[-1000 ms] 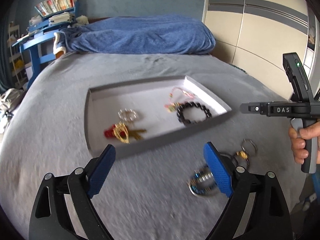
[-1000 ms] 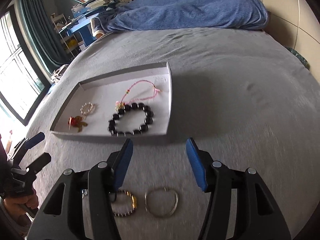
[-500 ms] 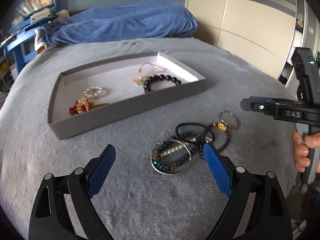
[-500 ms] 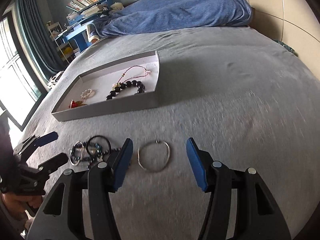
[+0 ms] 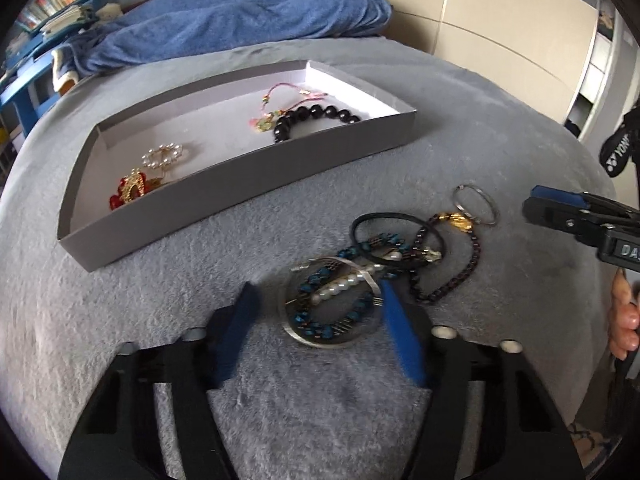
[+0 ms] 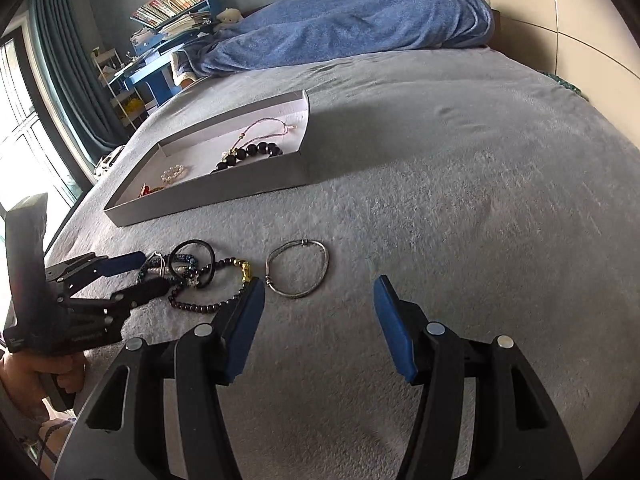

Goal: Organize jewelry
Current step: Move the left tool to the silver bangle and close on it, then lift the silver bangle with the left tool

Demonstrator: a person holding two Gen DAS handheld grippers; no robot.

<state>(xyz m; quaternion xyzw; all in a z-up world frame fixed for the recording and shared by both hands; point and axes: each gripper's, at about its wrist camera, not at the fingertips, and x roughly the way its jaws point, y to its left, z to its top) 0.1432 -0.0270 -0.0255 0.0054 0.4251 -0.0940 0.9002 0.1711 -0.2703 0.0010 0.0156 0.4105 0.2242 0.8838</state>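
Reaching for the tangled bracelets [image 5: 384, 264] on the bed [image 6: 460, 168], short of the tray [image 5: 224, 196] (four pieces already inside): left gripper [image 5: 320, 308] jaws open astride the silver bangle [image 5: 332, 308], right gripper [image 6: 320, 300] open, closing next.
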